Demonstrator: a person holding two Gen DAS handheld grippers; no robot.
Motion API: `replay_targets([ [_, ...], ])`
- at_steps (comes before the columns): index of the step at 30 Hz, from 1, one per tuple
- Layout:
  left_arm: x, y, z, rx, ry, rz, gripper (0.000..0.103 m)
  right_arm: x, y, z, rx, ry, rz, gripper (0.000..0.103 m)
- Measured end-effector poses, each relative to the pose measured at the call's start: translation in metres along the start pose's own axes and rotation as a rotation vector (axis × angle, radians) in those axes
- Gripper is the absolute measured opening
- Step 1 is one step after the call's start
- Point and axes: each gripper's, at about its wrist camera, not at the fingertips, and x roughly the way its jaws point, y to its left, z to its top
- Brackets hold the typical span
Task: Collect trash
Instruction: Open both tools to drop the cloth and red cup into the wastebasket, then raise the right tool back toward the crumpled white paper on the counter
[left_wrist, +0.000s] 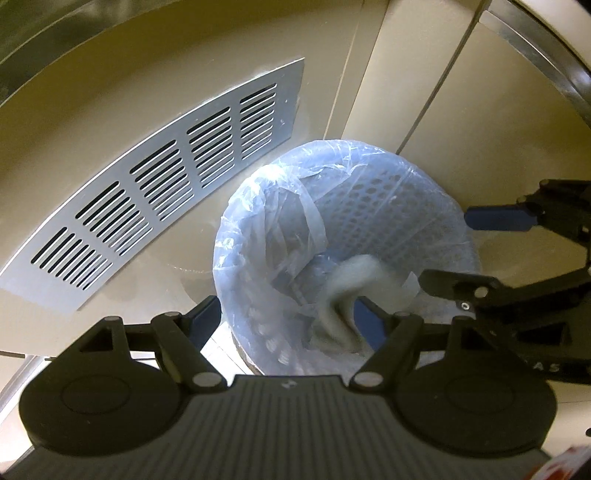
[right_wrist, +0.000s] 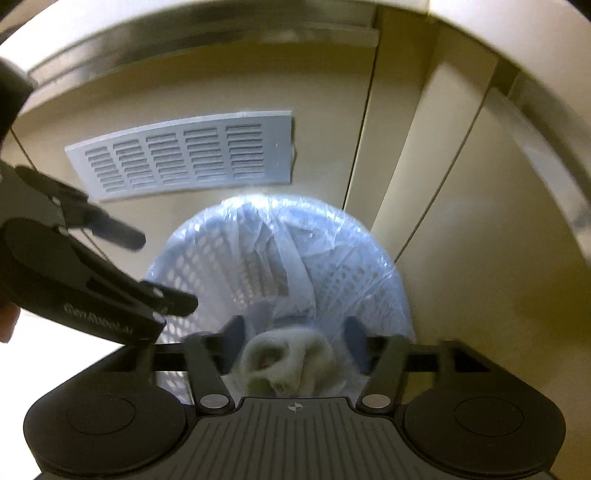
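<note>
**Both grippers over the lined bin, wad between the right jaws**

From my left wrist camera I look steeply down on a perforated bin (left_wrist: 388, 206) lined with a clear bag (left_wrist: 266, 229), standing on a beige floor (left_wrist: 110, 129) in a corner of beige wall panels (left_wrist: 406, 74). A grey vent grille (left_wrist: 159, 184) lies flat beside the bin, to its left in this view. My left gripper (left_wrist: 288, 321) has its jaws wide, one blue pad (left_wrist: 207, 314) outside the bin's near rim and the other over its mouth; nothing is pinched between them. A pale crumpled wad (left_wrist: 347, 291) (blurred here) shows within the bin's opening. My right gripper (left_wrist: 443, 251) reaches in from the right edge, its jaws spread above the far side of the bin.

From the right wrist camera, the wad (right_wrist: 284, 358) sits between the right gripper's (right_wrist: 295, 343) pads with a gap on each side, so the jaws are apart and not pressing on it. I cannot tell whether it rests on anything. Below it is the bin (right_wrist: 351, 280) with its bag (right_wrist: 273, 229). The left gripper (right_wrist: 162, 269) enters from the left with jaws open, and the grille (right_wrist: 184, 155) lies beyond.
</note>
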Motion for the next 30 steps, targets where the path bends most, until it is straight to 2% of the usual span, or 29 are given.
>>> replay_targets([
  [10, -0.023, 0.000, -0.002, 0.010, -0.031, 0.007, 0.077, -0.019, 0.003, 0.002, 0.019, -0.001, -0.013, 0.061],
  [18, -0.064, -0.001, -0.004, 0.014, -0.066, 0.012, 0.077, -0.059, 0.009, 0.008, 0.073, -0.039, -0.017, 0.061],
  [30, -0.147, -0.007, 0.005, 0.028, -0.197, -0.002, 0.078, -0.144, 0.020, 0.043, 0.118, -0.216, -0.039, 0.061],
])
